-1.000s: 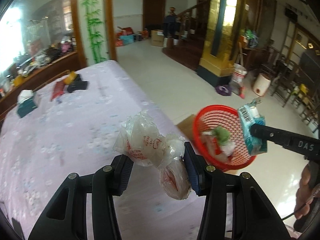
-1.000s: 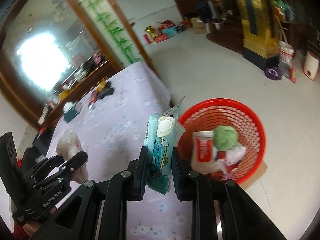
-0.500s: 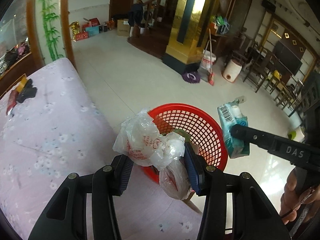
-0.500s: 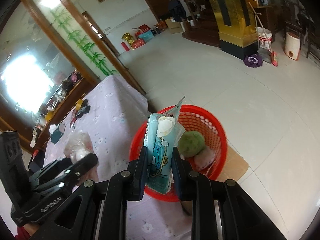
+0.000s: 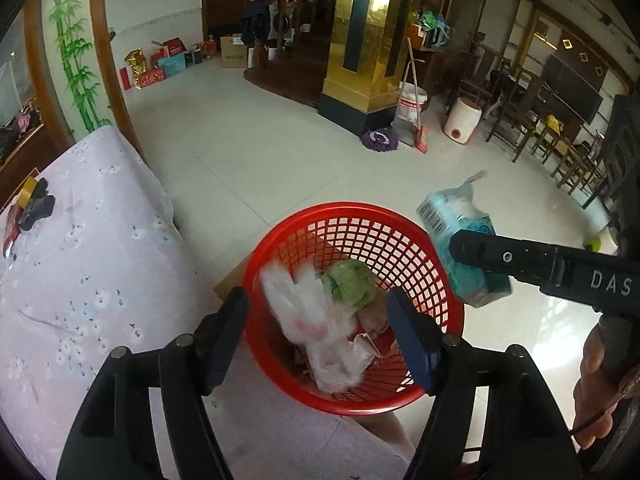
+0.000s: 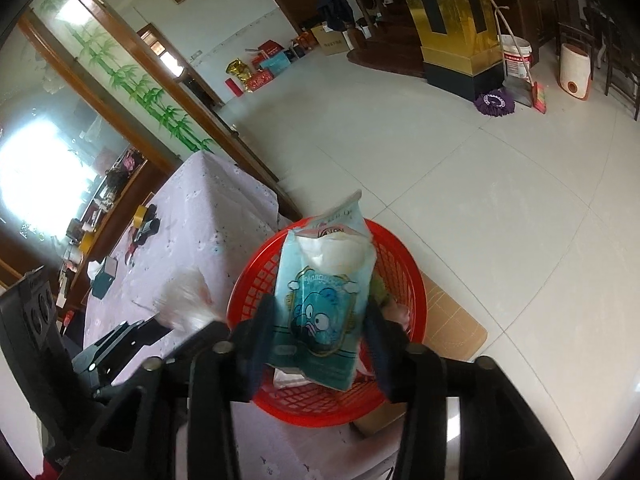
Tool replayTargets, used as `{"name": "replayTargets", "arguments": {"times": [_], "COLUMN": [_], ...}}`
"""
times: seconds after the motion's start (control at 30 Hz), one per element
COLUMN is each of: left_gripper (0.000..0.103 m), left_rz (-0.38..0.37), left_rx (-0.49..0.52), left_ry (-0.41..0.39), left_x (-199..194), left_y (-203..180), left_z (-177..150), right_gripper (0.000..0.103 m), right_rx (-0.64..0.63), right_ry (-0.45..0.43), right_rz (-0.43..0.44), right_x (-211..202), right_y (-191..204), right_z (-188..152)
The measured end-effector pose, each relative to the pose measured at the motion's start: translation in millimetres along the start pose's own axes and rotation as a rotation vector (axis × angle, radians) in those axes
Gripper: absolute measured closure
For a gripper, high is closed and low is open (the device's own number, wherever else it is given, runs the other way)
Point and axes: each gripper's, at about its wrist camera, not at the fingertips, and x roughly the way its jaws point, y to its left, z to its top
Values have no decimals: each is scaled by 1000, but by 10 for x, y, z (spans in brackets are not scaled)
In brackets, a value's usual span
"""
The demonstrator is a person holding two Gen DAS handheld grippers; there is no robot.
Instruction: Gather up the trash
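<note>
With both sets of jaws just opened over the red basket [image 5: 448,280], our left gripper [image 5: 318,332] has let the limp, featherlight plastic bag [image 5: 316,332] drop free inside, while our right gripper [image 6: 318,340] loosely straddles the soft tissue pack [image 6: 324,304], best pinched mid-body.

Both wrist cameras look steeply down from close above the round red plastic mesh basket [image 5: 452,304] [image 6: 416,280] by the corner of the lilac flowered tablecloth [image 5: 80,264] [image 6: 208,208]. Both share the pale tiled floor [image 5: 248,148] [image 6: 440,152] and gold pillar [image 5: 368,32] [image 6: 444,4] beyond.
</note>
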Motion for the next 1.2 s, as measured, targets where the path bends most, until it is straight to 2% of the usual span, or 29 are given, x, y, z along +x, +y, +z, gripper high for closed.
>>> {"name": "replayTargets", "arguments": {"times": [0.23, 0.43, 0.53, 0.63, 0.73, 0.87, 1.0, 1.07, 1.2], "left_gripper": [32, 27, 21, 18, 9, 7, 4, 3, 3], "left_rz": [44, 120, 141, 173, 190, 223, 250, 239, 249], "left_rx": [-28, -51, -53, -24, 19, 68, 107, 127, 158], "left_ry": [-16, -67, -102, -158, -194, -236, -252, -264, -229], "left_x": [-130, -421, -592, -822, -1038, -1326, -1552, -1673, -1781], "left_y": [54, 99, 133, 117, 109, 133, 179, 203, 236], "left_z": [-49, -259, -404, -575, -732, -987, -1195, -1296, -1410], "right_gripper": [50, 42, 36, 33, 23, 19, 17, 17, 16], "right_rx": [0, -40, -78, -91, -94, -121, -133, -139, -145], "right_ry": [15, 6, -21, -56, -110, -160, -192, -204, -225], "right_rz": [26, -16, -61, -119, -193, -288, -352, -376, -408], "right_x": [2, -118, -235, -437, -678, -913, -1081, -1140, -1255], "right_y": [-27, 2, 55, 125, 213, 430, 676, 760, 937], "right_z": [1, -121, -231, -440, -708, -1087, -1429, -1554, -1767]}}
